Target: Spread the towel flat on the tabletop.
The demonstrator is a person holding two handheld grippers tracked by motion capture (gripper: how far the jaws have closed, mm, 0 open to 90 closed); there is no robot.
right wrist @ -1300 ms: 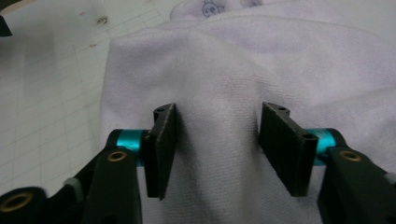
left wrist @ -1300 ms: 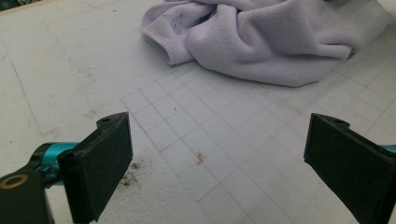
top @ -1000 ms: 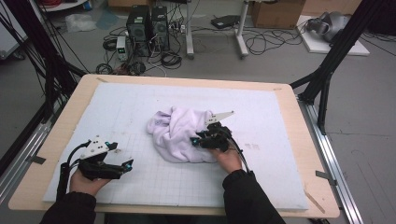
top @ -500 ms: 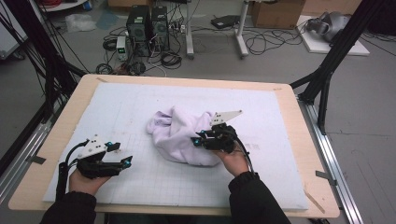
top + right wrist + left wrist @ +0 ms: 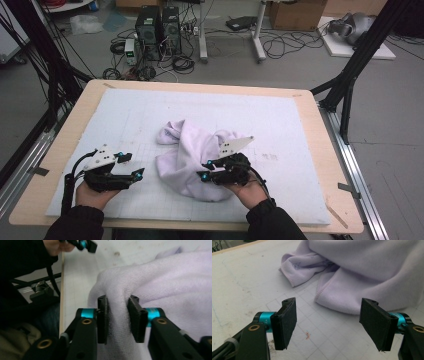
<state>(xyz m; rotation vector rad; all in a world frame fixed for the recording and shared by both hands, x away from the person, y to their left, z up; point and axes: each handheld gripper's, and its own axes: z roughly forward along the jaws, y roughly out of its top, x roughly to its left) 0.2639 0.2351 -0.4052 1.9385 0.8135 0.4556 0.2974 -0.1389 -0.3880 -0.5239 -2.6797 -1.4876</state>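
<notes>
Now We Pinch the Towel's Near Fold

Our right gripper (image 5: 117, 320) has its jaws closed on a raised fold of the lilac towel (image 5: 192, 150), bunched mid-counter (image 5: 320, 220), so we can lift and spread it. Its jaws have just eased slightly wider, cloth between them. Compared with a second ago, it sits further right. Our left gripper (image 5: 332, 320) waits wide open and empty, just beside the towel's hem.

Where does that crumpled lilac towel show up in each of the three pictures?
High view: towel mid-table, just left of the right gripper.
Left gripper view: top right, beyond the open jaws.
Right gripper view: right half, a fold pinched between the jaws.
Shared landmark: the gridded white mat.
</notes>
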